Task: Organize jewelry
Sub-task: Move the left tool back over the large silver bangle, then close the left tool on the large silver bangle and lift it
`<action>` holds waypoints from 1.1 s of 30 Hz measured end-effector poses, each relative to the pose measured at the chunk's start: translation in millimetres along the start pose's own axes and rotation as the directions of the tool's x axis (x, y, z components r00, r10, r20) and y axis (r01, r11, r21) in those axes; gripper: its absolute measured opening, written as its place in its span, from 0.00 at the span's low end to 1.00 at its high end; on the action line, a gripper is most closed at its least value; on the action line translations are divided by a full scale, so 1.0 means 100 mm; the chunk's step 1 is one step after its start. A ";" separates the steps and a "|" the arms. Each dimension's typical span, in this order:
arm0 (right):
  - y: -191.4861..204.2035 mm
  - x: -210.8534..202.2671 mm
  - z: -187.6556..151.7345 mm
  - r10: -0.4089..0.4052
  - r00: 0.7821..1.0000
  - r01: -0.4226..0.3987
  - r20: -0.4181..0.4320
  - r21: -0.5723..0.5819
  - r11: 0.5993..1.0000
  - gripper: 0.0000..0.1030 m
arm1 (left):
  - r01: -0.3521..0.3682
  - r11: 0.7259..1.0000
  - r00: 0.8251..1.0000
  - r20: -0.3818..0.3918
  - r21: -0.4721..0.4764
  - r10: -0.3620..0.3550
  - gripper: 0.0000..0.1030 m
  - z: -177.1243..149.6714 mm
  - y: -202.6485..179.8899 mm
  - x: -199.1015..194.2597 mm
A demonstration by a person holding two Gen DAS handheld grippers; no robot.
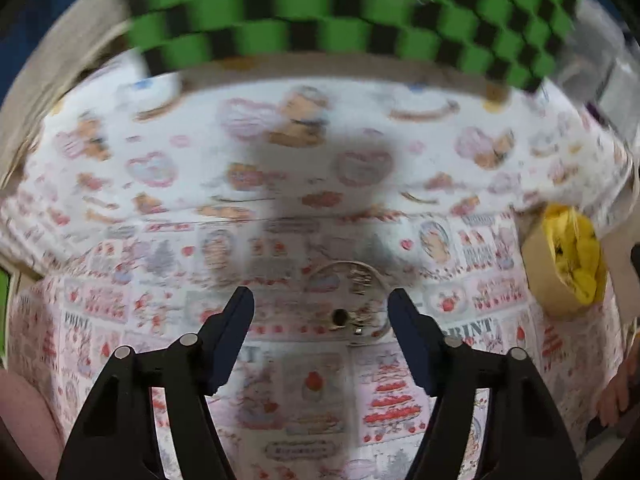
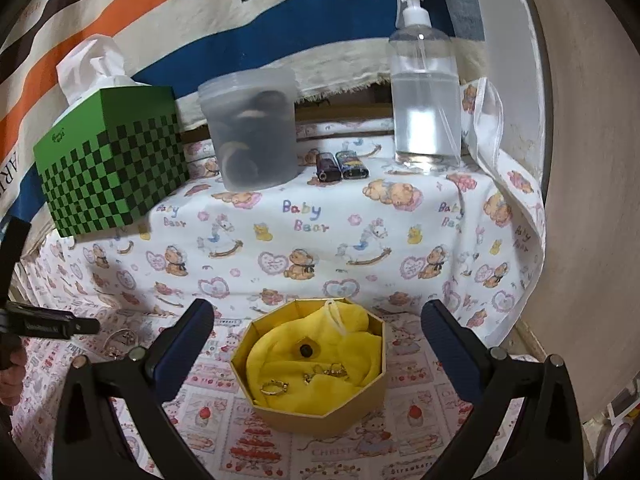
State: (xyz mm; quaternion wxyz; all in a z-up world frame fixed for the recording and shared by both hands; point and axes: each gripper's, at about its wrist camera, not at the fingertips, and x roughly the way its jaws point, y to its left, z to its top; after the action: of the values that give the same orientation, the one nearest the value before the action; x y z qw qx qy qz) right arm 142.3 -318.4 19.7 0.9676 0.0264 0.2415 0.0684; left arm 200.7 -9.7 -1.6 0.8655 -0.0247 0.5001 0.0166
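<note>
In the right wrist view an octagonal gold box (image 2: 320, 416) lined with yellow cloth holds a gold ring (image 2: 274, 387), a dark round piece (image 2: 307, 349) and other small gold jewelry (image 2: 334, 371). My right gripper (image 2: 318, 328) is open and empty, just above and in front of the box. In the blurred left wrist view my left gripper (image 1: 322, 304) is open and empty over a thin bangle (image 1: 348, 300) and small jewelry pieces with a dark bead (image 1: 340, 316) on the patterned cloth. The box (image 1: 560, 260) shows at its right.
A green checkered tissue box (image 2: 112, 168), a frosted plastic container (image 2: 256, 132), two lighters (image 2: 340, 166) and a clear spray bottle (image 2: 426, 92) stand at the back of the table. A wall (image 2: 580, 160) is on the right. The left gripper's body (image 2: 52, 324) shows at the left edge.
</note>
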 end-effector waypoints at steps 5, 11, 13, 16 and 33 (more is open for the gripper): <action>-0.02 0.00 0.01 -0.007 1.000 0.007 -0.002 0.008 1.000 1.00 | -0.038 0.998 0.999 -0.023 0.060 0.039 0.85 0.04 -0.18 0.19; -0.05 0.00 0.02 -0.013 1.000 0.013 -0.003 0.025 1.000 1.00 | -0.082 0.990 0.992 -0.087 0.113 0.092 0.85 0.02 -0.31 0.42; -0.07 0.01 0.02 -0.011 1.000 0.011 -0.006 0.040 0.999 1.00 | -0.087 0.991 0.990 -0.105 0.103 0.098 0.86 0.02 -0.31 0.50; -0.08 0.01 0.02 -0.016 1.000 0.016 -0.009 0.045 0.999 1.00 | -0.041 0.997 0.994 -0.101 0.058 0.046 0.73 0.07 -0.31 0.55; -0.07 0.03 0.01 -0.033 0.999 0.033 -0.019 0.048 0.998 1.00 | 0.023 0.999 1.000 0.016 -0.033 -0.023 0.64 -0.08 0.15 -0.11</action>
State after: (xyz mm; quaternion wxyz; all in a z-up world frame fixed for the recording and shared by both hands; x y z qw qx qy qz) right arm 145.8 -325.1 18.5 0.9655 0.0453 0.2521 0.0468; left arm 187.7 4.4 3.8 0.8690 -0.0447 0.4925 0.0151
